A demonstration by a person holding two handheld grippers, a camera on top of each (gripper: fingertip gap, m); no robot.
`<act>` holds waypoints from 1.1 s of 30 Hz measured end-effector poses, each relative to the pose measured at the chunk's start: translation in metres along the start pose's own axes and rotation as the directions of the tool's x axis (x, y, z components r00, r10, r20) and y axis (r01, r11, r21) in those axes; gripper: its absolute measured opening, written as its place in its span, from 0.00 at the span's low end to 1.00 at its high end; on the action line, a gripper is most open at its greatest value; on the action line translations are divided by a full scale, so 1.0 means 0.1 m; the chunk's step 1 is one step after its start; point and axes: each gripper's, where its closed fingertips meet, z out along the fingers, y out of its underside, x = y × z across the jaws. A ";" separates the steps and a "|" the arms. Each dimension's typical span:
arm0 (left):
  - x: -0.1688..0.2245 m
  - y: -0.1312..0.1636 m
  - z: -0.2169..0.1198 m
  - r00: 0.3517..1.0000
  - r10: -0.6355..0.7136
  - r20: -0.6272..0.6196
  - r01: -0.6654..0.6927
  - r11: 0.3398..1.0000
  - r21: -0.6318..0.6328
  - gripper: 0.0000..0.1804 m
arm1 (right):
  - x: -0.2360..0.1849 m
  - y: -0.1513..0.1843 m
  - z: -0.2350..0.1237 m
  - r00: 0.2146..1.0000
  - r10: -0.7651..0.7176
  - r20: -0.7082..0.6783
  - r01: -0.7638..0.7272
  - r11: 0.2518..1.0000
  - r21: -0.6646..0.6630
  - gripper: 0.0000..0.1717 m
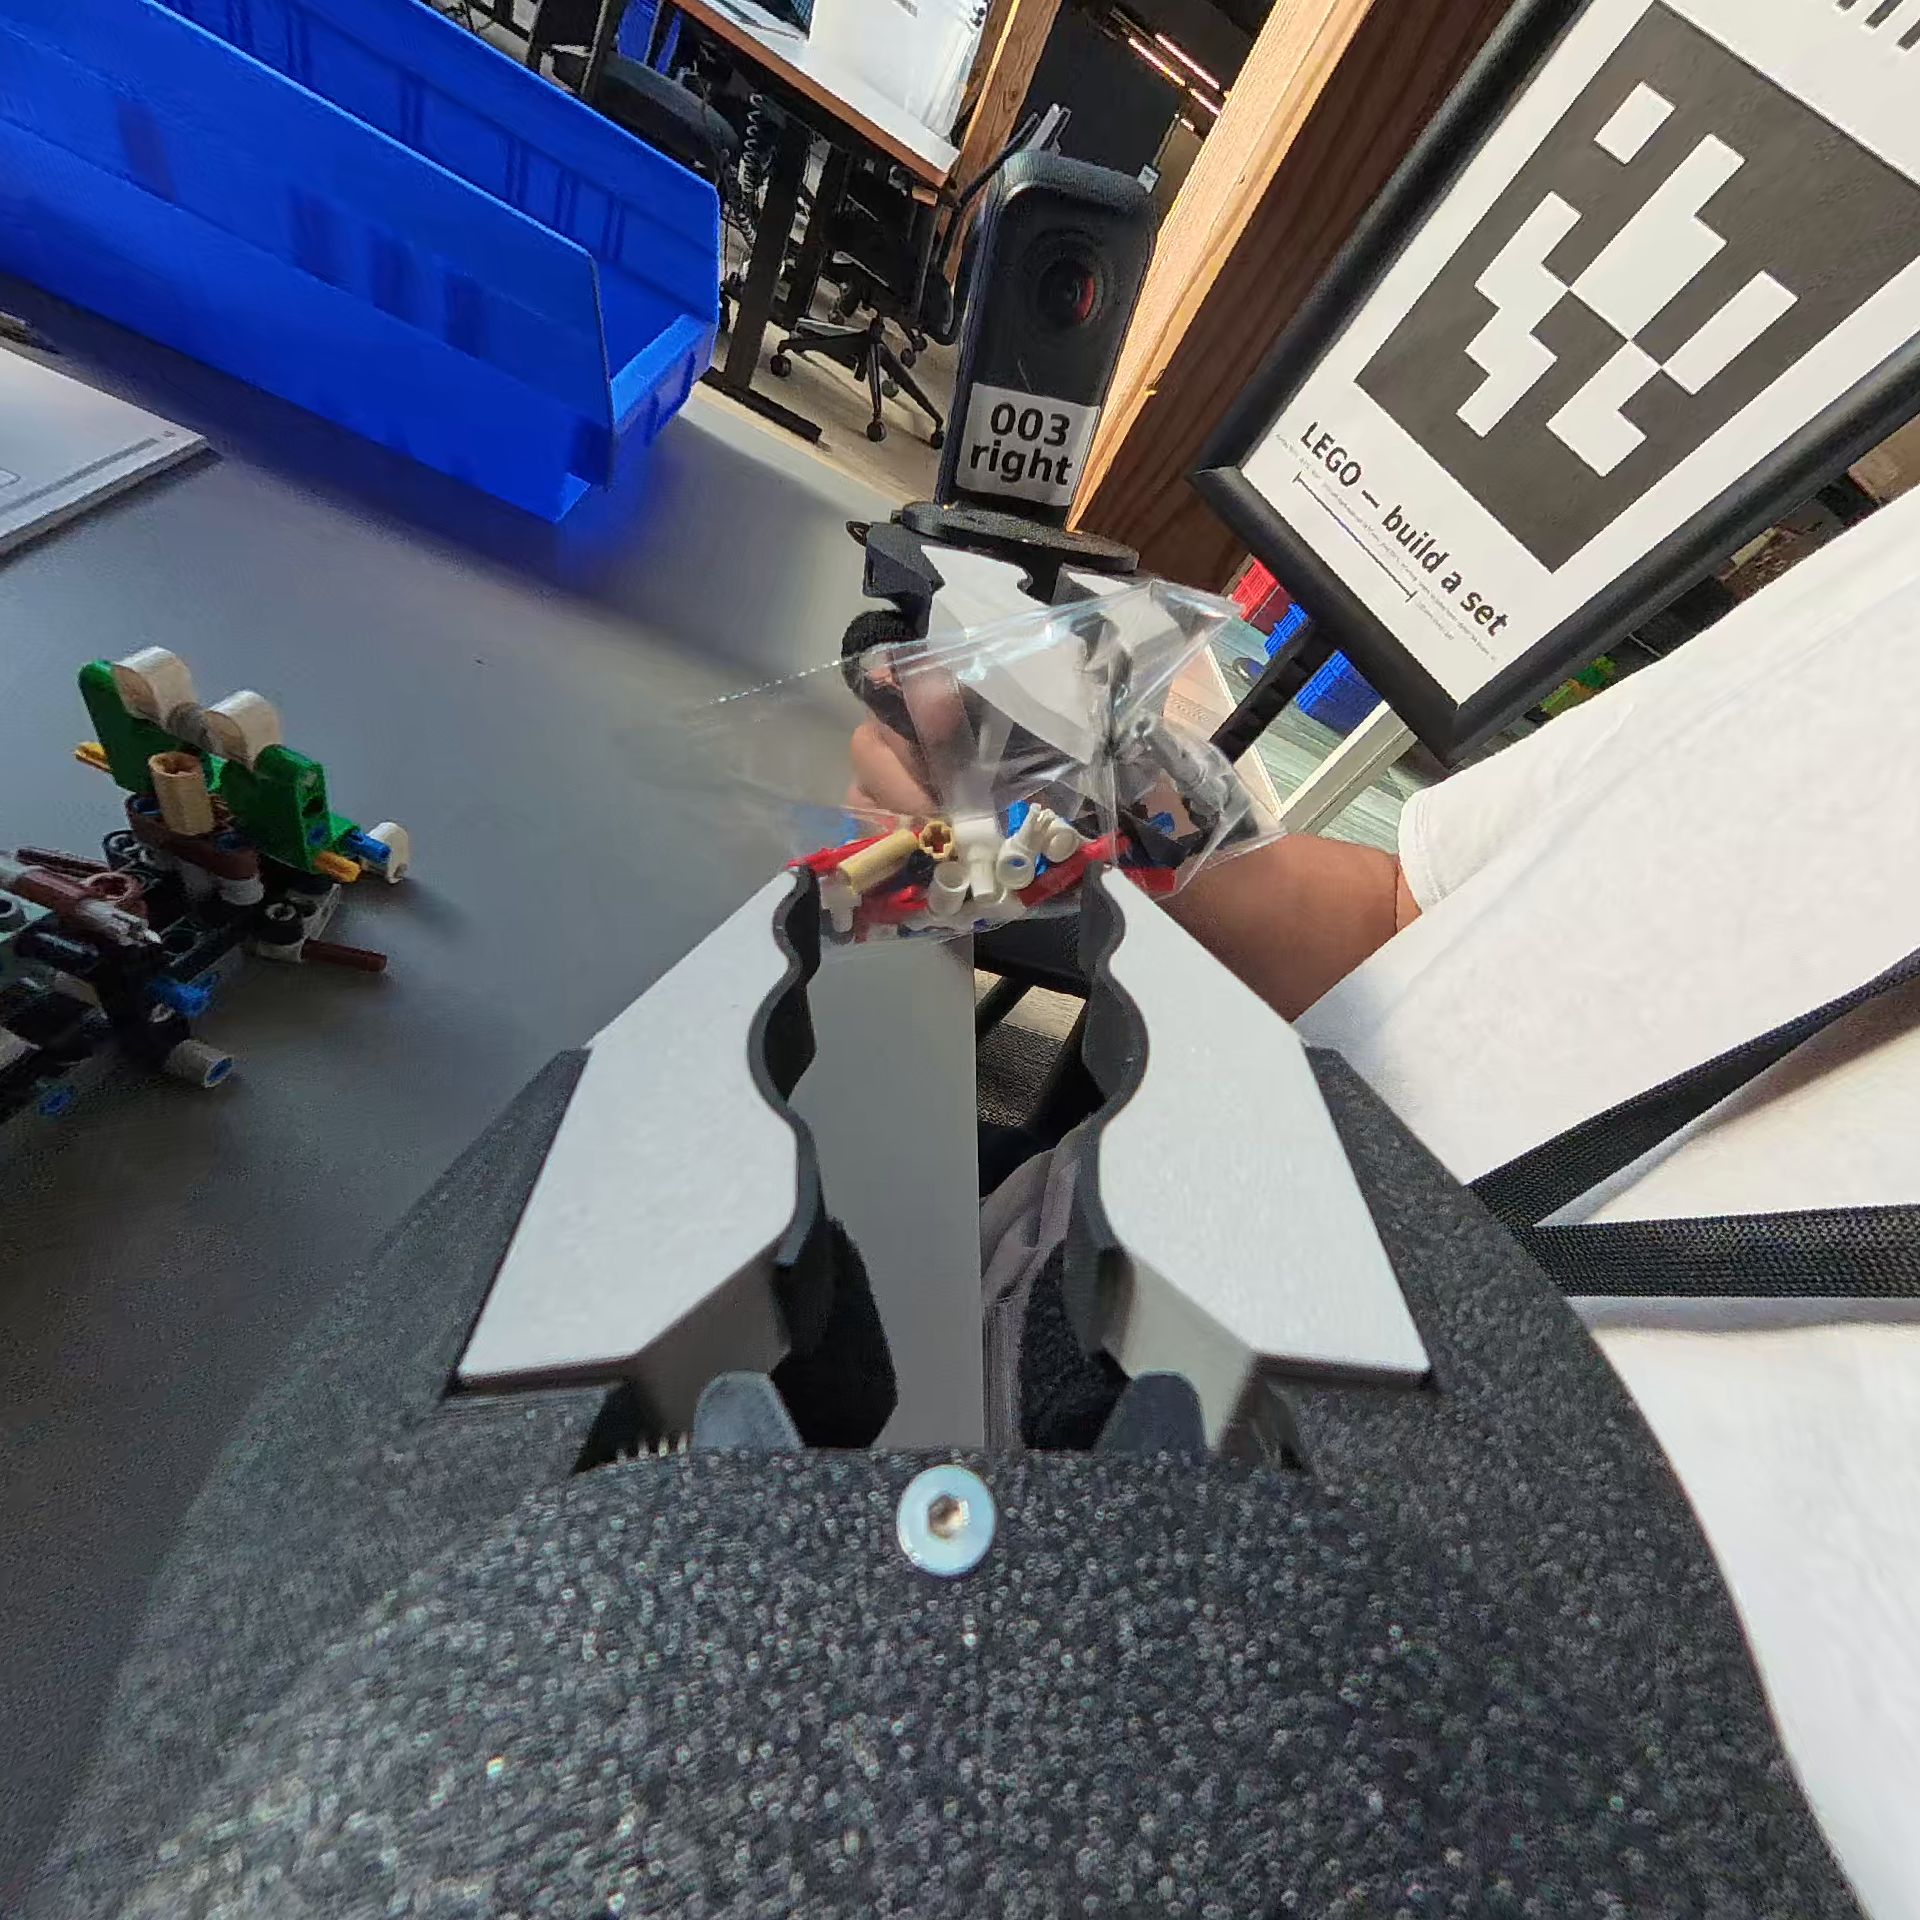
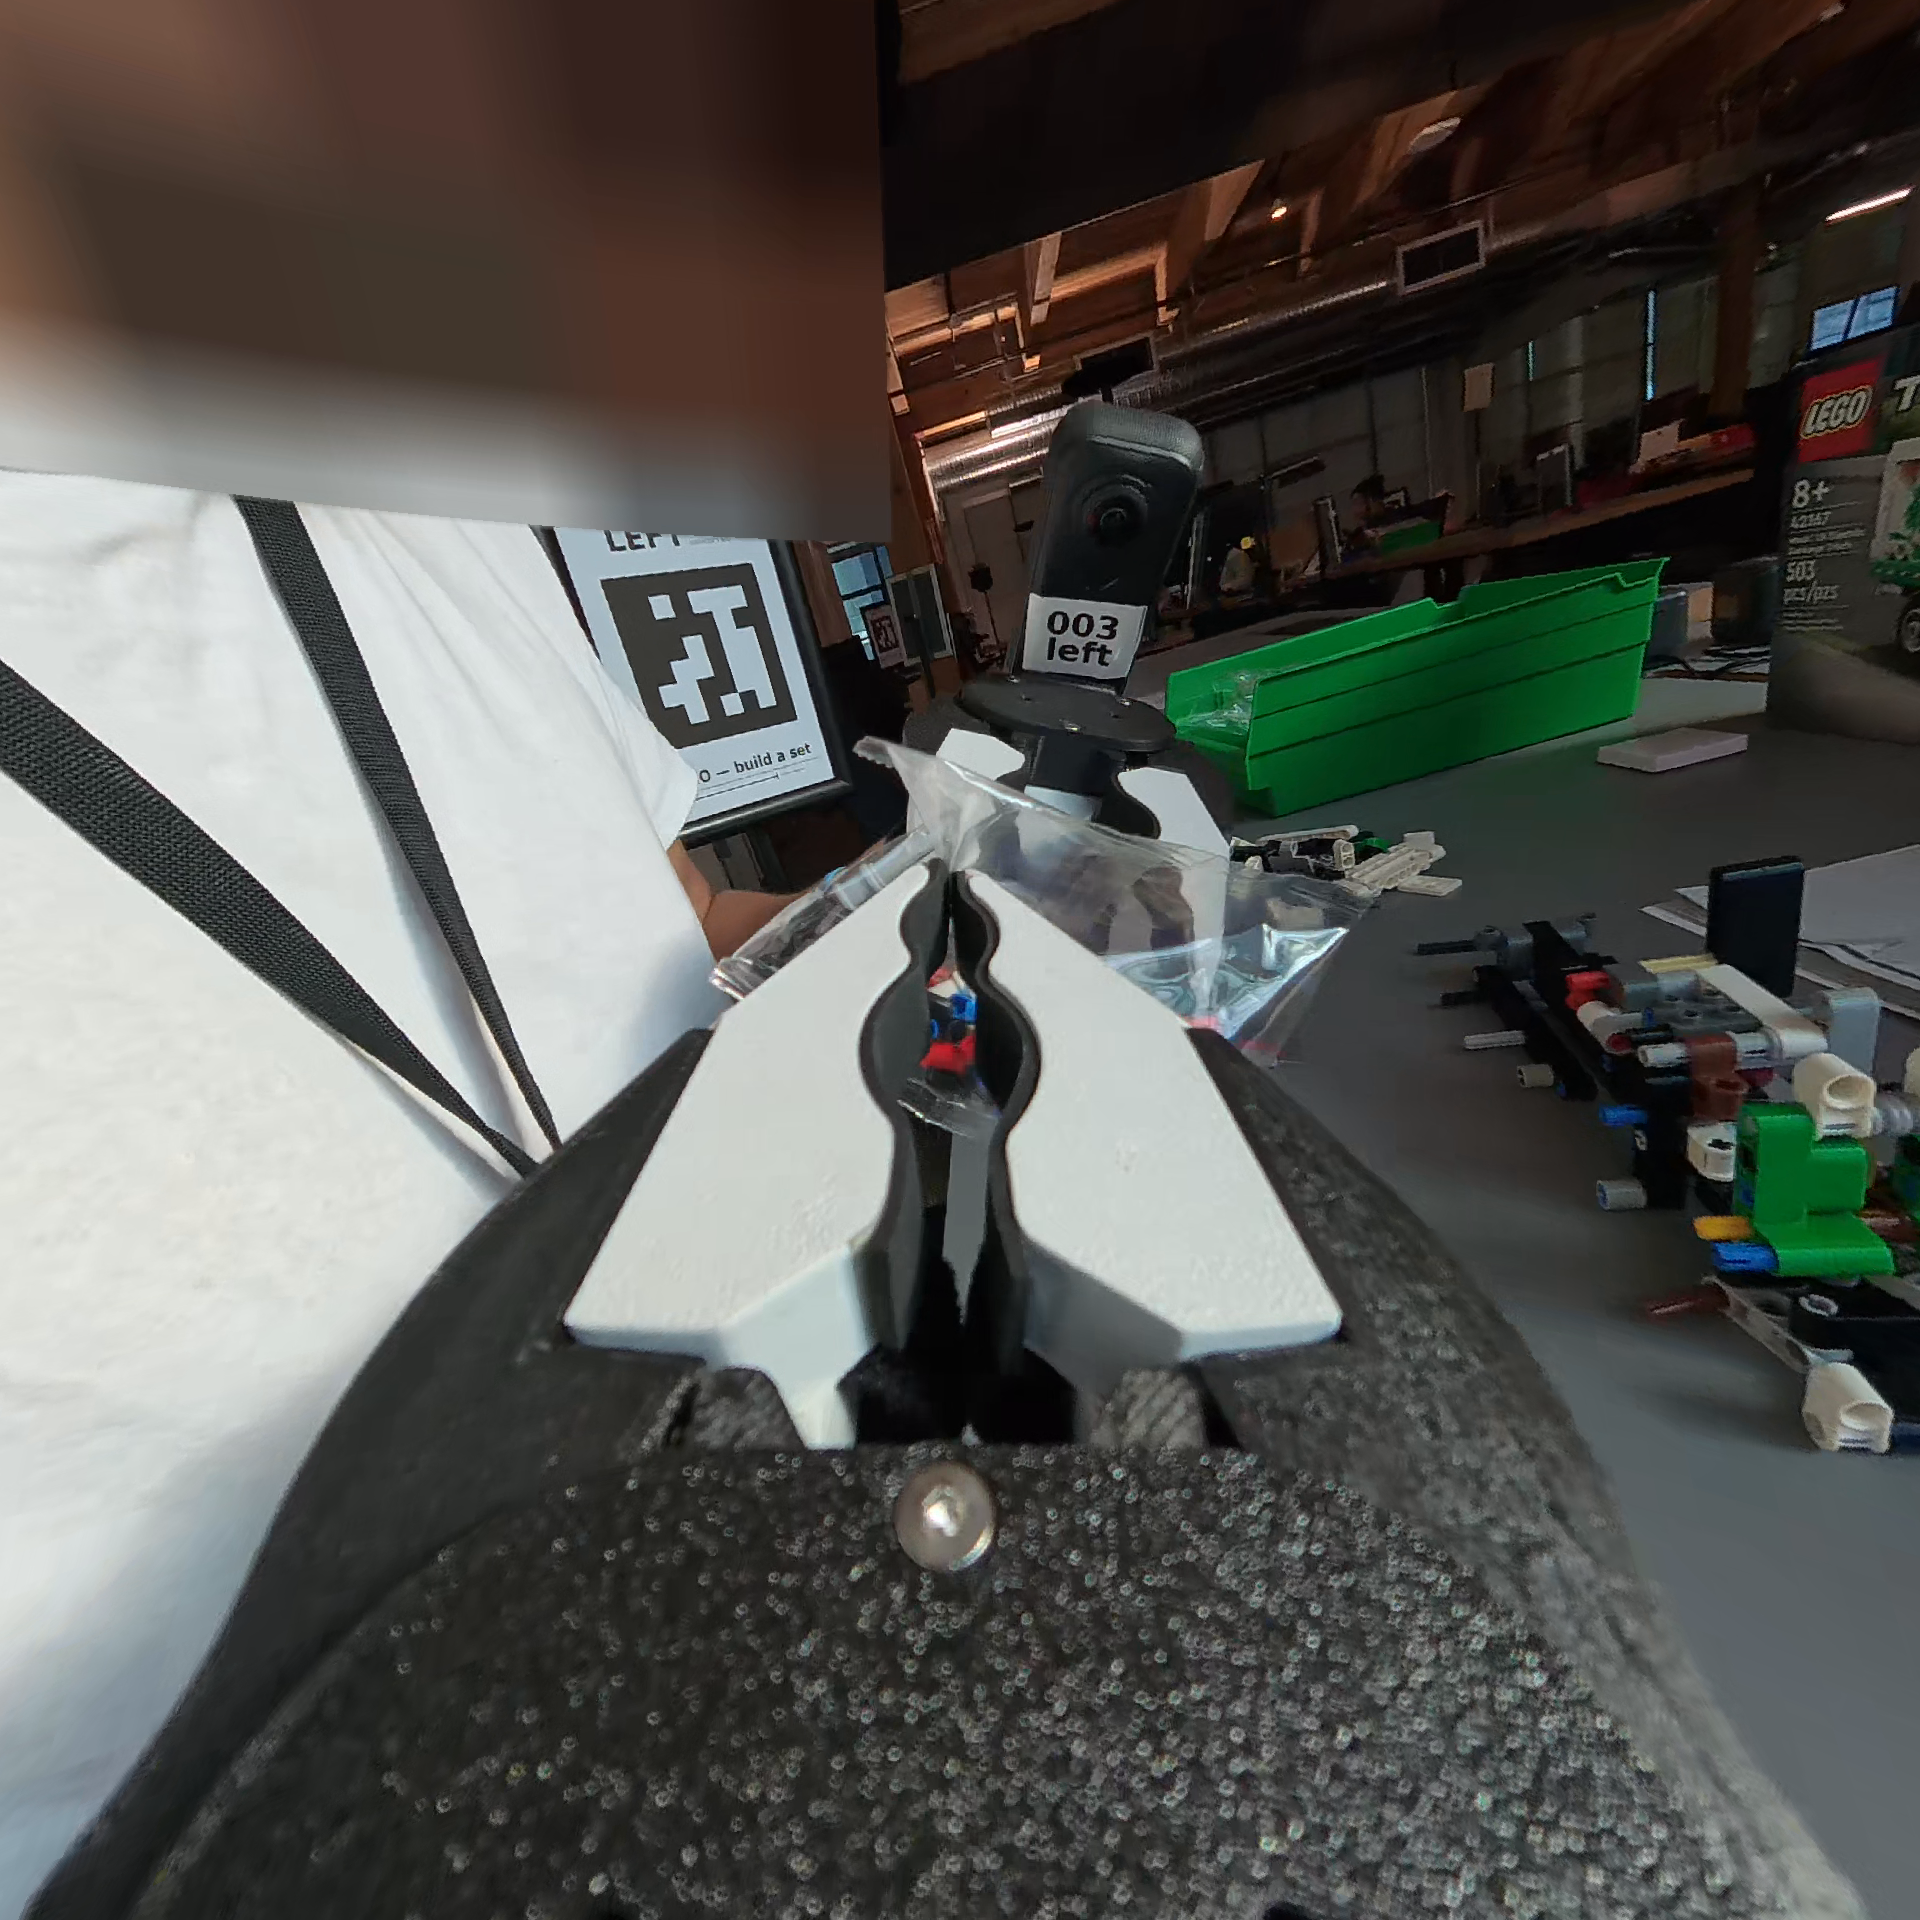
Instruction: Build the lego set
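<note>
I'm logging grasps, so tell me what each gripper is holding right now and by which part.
Right gripper pinches the clear bag of small parts by its upper film. Left gripper is open, holding nothing.

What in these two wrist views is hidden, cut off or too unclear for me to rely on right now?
- Clear bag: creased film hides part of the small pieces inside, both views.
- Right gripper, shut on the bag: left view hides its fingertips behind the bag.
- Brick model: cut by left view's edge.
- Blue bin: contents hidden by its wall.

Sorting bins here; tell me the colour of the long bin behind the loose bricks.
Green bin, clearest in the right wrist view.
</note>
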 end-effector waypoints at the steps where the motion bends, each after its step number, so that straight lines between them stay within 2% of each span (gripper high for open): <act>1: 0.01 -0.01 0.02 1.000 -0.010 -0.011 0.010 1.000 0.003 0.26 | -0.02 -0.01 0.01 1.000 0.007 0.013 -0.007 1.000 0.005 0.00; 7: 0.11 -0.07 0.04 0.996 -0.032 -0.086 0.035 0.999 0.031 0.14 | -0.02 0.06 0.03 0.998 0.055 0.037 -0.054 0.998 -0.030 0.00; 17: 0.18 -0.01 0.03 0.973 -0.130 -0.192 0.138 0.990 0.029 0.16 | -0.16 0.00 0.02 0.986 0.074 0.148 -0.076 0.997 0.012 0.00; 20: 0.19 0.08 0.06 0.974 -0.121 -0.192 0.125 0.992 0.007 0.17 | -0.21 -0.02 0.03 0.978 0.087 0.189 -0.094 0.995 0.027 0.00; 23: 0.23 0.11 0.11 0.977 -0.094 -0.190 0.095 0.995 -0.003 0.18 | -0.26 0.04 0.07 0.972 0.095 0.216 -0.094 0.995 -0.012 0.00; 29: 0.44 0.06 0.14 0.944 -0.080 -0.321 0.099 0.994 0.042 0.14 | -0.38 0.04 0.09 0.938 0.149 0.314 -0.150 0.988 -0.019 0.00; 30: 0.44 0.04 0.14 0.939 -0.082 -0.333 0.107 0.992 0.059 0.13 | -0.37 0.05 0.09 0.940 0.151 0.306 -0.151 0.988 -0.026 0.00; 33: 0.49 0.00 0.12 0.927 -0.066 -0.369 0.108 0.990 0.096 0.00 | -0.35 0.10 0.11 0.944 0.157 0.289 -0.149 0.988 -0.050 0.00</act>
